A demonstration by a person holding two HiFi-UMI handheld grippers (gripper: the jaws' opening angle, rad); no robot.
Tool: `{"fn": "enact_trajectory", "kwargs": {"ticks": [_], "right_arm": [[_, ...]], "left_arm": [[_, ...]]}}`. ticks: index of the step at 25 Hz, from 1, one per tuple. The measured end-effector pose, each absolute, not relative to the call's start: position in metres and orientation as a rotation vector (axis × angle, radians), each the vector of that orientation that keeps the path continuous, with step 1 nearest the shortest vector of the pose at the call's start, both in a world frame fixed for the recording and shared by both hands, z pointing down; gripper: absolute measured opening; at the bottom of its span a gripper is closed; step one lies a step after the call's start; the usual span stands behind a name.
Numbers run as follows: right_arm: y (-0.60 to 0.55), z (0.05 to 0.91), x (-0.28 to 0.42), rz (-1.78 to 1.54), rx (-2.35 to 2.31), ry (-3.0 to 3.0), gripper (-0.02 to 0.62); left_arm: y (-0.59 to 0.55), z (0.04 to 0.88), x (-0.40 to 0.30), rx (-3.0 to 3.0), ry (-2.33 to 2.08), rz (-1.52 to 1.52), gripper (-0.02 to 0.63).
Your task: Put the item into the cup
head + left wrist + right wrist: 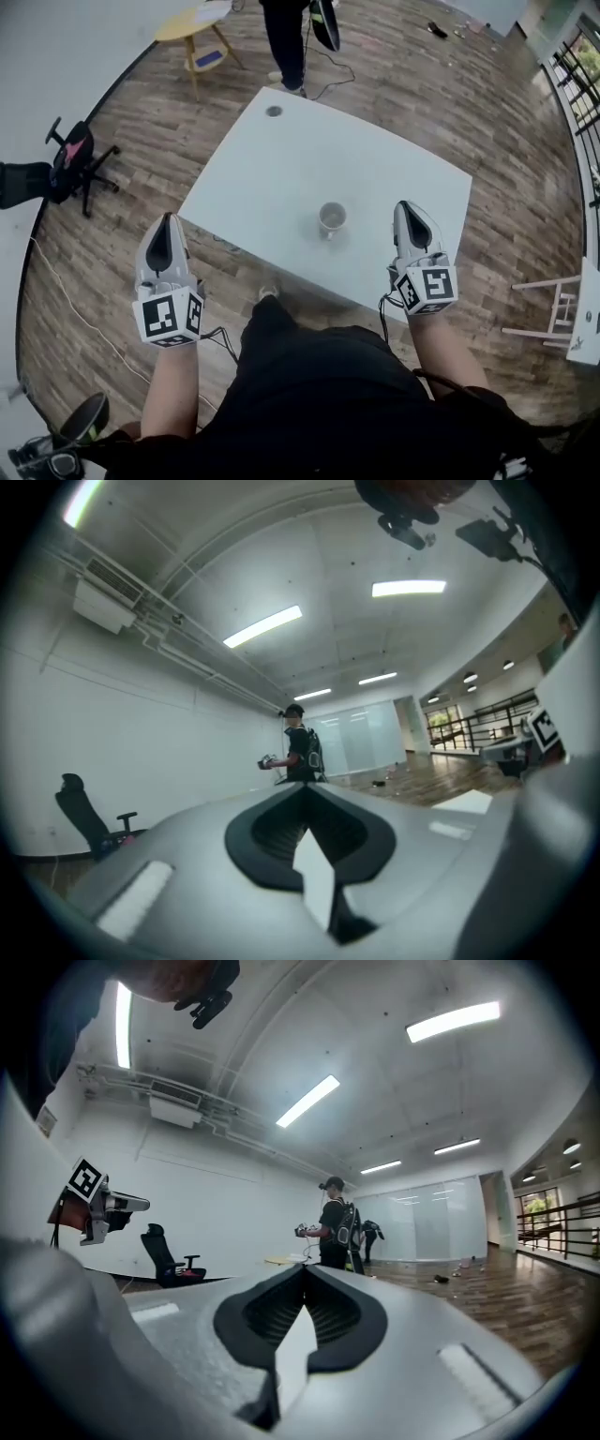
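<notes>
**White table [281, 178], lone cup [332, 218], nothing gripped**

Your left gripper [169, 220] and right gripper [406, 208] are both clenched on nothing. The cup stands near the table's front edge, and no item shows anywhere outside it. Sweep the right gripper sideways carelessly and you'll likely knock the cup over.

White table [375, 169] stands at frame centre on wood-plank floor [450, 103]; a dark round grommet [274, 111] sits near its far corner. Black office chair [75, 164] at left edge. Small yellow round side table [192, 37] at upper left, a person in dark clothing [286, 37] standing just beside it. White wooden frame [553, 309] at right edge. Dark railing [577, 75] at upper right. Thin cable [75, 300] runs across the floor at lower left.
</notes>
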State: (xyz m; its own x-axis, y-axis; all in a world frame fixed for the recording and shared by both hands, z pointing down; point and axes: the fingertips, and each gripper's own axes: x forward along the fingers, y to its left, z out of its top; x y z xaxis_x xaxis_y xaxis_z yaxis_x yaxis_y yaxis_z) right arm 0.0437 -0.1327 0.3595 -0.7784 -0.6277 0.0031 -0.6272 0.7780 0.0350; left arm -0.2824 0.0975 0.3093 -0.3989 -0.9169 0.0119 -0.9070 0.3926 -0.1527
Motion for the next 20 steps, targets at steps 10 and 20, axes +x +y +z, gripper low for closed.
{"fn": "enact_trajectory", "kwargs": {"ticks": [10, 20], "right_arm": [[-0.154, 0.36, 0.073, -0.001, 1.489, -2.708, 0.002], [-0.137, 0.348, 0.097, -0.026, 1.848, -2.467, 0.002]], "left_arm": [[-0.037, 0.313, -0.304, -2.08, 2.256, -0.208, 0.008], [-0.118, 0.329, -0.294, -2.399, 1.968, -0.157, 0.006]]}}
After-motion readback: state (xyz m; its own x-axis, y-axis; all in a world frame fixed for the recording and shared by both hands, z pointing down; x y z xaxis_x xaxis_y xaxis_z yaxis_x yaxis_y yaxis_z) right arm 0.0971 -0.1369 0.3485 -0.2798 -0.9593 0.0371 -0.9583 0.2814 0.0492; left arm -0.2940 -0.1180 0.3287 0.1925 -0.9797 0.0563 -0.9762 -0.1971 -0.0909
